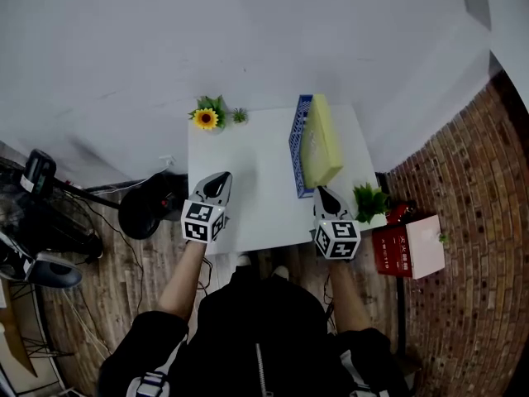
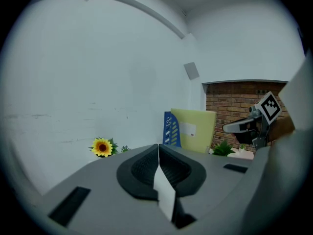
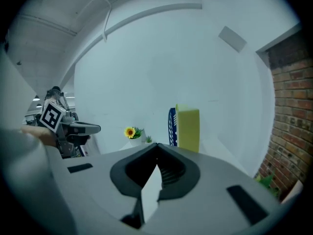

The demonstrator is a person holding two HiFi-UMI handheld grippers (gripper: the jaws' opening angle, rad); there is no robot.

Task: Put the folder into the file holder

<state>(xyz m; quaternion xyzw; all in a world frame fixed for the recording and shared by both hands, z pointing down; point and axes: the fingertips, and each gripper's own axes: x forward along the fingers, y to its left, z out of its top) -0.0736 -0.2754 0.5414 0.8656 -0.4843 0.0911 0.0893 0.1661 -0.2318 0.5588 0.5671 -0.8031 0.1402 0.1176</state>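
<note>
Your pale yellow flat folder [image 1: 322, 143] stands on edge in the blue slotted plastic file holder [image 1: 298, 131], on the right side of the white table [image 1: 248, 180], and it looks properly seated. I'd judge it light, thin and fairly stiff, and probably smooth, so a loose pinch could let it bow or slide. If it needs adjusting, take the upper edge near a corner. Your left gripper [image 1: 217, 179] hovers over the table's near left, jaws pressed together on nothing. Your right gripper [image 1: 324, 193], just beside the folder's near end, is closed and empty too.
</note>
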